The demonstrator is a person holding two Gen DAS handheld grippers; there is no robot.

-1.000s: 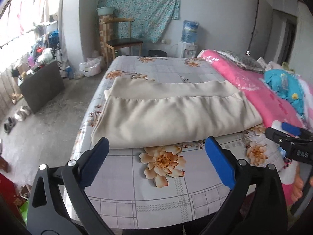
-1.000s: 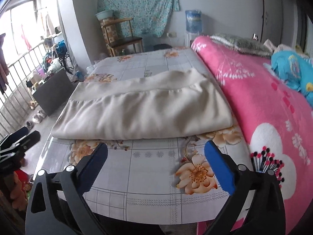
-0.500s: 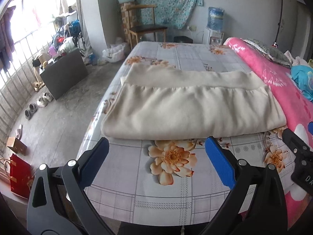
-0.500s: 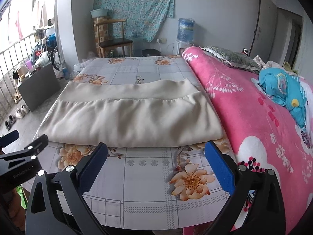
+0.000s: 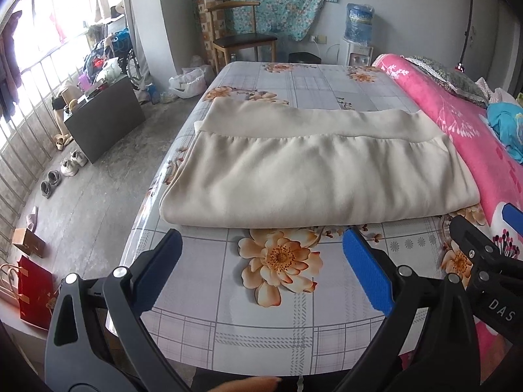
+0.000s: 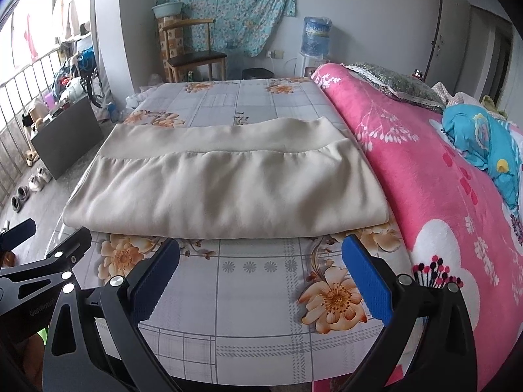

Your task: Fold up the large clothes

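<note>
Black tool [image 5: 261, 261], ribbed blue pads [image 5: 367, 276]

Both hand-held grippers [image 5: 261, 274] [image 6: 260, 272] nearer garment [image 5: 313, 176].

Cream garment [image 5: 313, 179] on grey checked sheet [image 5: 261, 310] with orange flowers, beside a white-patterned pink blanket [image 6: 441, 189].

Left claw [image 5: 263, 261] spread wide, blue pads [image 5: 366, 271] well apart with nothing between them, held level at the near edge and pointing toward the far side. Right claw [image 6: 260, 263] likewise wide apart and holding nothing, level, just to the right of the left one. Each visible at the edge of the other's view, side by side, not touching.
</note>
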